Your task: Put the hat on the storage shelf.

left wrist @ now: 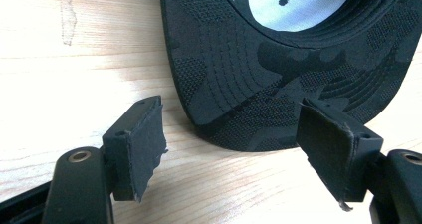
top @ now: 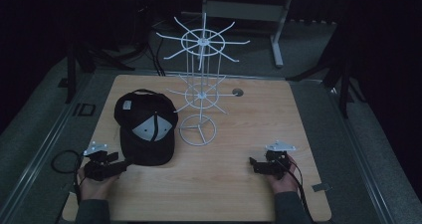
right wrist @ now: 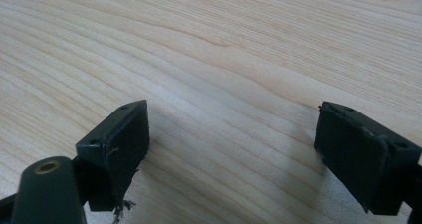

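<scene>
Lower left of the frame, the left gripper [top: 121,165] gapes at a black cap's [top: 146,127] brim; lower right, the right gripper [top: 252,164] stands open over bare table [top: 239,124].

Your cap [top: 145,129] is black with a tone-on-tone dark camo weave on the brim [left wrist: 278,84], rows of curved black stitching, and a pale grey-white panel inside the crown with a black eyelet dot. The table [top: 239,184] under you is light wood with fine brown grain lines. The wire rack [top: 200,92] is white. Both your left gripper [top: 115,165] and right gripper [top: 255,165] are black, with a grey plate on top.
</scene>
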{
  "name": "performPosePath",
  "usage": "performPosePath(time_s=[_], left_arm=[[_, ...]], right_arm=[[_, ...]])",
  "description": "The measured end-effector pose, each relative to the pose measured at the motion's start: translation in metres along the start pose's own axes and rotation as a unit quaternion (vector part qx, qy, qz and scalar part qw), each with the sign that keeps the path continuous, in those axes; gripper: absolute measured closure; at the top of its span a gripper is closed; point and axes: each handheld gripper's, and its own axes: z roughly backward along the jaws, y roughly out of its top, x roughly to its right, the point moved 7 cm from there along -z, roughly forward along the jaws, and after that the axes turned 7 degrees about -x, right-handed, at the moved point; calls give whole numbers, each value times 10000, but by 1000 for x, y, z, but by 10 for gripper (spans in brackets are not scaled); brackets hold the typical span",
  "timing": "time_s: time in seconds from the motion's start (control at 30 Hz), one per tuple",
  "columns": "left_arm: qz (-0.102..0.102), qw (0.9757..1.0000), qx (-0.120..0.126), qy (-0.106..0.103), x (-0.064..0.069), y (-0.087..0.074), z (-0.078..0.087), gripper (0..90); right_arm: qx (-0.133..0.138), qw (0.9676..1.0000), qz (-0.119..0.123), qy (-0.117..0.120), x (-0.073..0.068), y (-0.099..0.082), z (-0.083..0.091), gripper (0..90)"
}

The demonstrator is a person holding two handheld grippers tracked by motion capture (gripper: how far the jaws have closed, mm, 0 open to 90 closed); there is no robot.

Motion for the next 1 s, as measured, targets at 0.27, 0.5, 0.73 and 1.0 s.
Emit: performPosePath(time_s=[0.27,0.5,0.73,1.0], left_arm=[[-5,10000,16,-17,-1,-1,3,273],[6,10000,9,-34,-1,-1,2,277],[-14,10000,-19,-40,-2,-1,0,277],[-20,10000,-48,-40,-4,0,-2,277]], right_arm=[[1,10000,-2,-1,0,0,0,139],[1,10000,-2,-2,0,0,0,140],[2,10000,-1,-2,0,0,0,140],[2,10000,-3,-1,0,0,0,139]])
